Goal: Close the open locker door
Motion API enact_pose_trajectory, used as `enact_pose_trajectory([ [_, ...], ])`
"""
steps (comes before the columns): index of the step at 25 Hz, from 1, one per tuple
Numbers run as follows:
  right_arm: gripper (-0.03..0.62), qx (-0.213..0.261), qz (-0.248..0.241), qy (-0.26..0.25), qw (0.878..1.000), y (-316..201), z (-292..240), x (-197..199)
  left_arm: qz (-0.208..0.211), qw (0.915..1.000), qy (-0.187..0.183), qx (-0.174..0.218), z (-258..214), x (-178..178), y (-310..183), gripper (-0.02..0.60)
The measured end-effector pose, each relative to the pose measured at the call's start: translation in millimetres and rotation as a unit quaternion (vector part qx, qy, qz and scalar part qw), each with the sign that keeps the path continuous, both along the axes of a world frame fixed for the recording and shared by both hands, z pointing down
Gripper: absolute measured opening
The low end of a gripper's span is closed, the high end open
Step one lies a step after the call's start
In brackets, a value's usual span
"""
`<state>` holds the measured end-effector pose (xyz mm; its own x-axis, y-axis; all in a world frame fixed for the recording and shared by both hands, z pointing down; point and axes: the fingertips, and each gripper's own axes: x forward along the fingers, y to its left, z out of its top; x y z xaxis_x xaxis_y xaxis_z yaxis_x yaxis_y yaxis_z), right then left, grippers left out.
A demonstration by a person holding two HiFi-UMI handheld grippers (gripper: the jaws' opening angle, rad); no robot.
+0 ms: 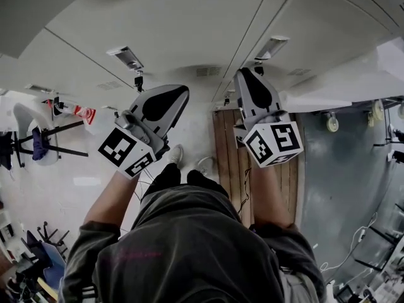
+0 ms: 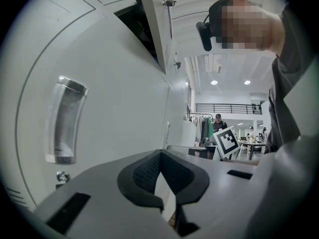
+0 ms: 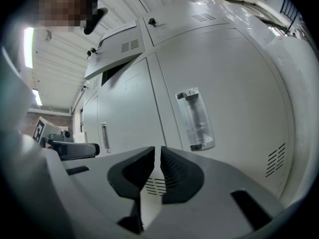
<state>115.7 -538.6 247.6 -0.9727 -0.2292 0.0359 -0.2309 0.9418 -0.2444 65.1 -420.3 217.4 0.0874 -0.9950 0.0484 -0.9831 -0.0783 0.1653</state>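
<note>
Grey-white steel across the top of the head view: a bank of lockers (image 1: 189, 30), with the left gripper (image 1: 177, 95) and right gripper (image 1: 249, 81) held up toward it side by side, touching nothing. Over to the left gripper view: fingers (image 2: 139, 176) closed tip to tip on nothing, facing a shut front with a clear handle (image 2: 66, 121); up and to the right, the open locker door (image 2: 155, 29), swung well out from an upper compartment, dark gap behind it. On to the right gripper view: fingers (image 3: 179, 171) a narrow slit apart, nothing between them, aimed at another shut front; same door (image 3: 117, 54) up and to the left, plainly ajar. Looks like no closing done so far, with neither gripper on the panel. Leaves the whole job: reaching up, meeting the door's outer face, pushing until flush with its neighbours.
</note>
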Motion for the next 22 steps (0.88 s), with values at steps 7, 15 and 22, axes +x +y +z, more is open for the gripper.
enact_pose_trajectory([
  [7,0.048,-0.007,-0.083,0.017,0.996,59,19,6,-0.039,0.9991,0.002,-0.015,13,-9,45,0.011],
  [15,0.044,0.011,-0.099,0.019,0.995,139,-1,-6,-0.050,0.9987,-0.003,0.007,-2,-29,129,0.011],
  [22,0.043,0.025,-0.099,0.018,0.995,242,-20,-25,-0.051,0.9983,-0.005,0.028,-18,-56,227,0.011],
])
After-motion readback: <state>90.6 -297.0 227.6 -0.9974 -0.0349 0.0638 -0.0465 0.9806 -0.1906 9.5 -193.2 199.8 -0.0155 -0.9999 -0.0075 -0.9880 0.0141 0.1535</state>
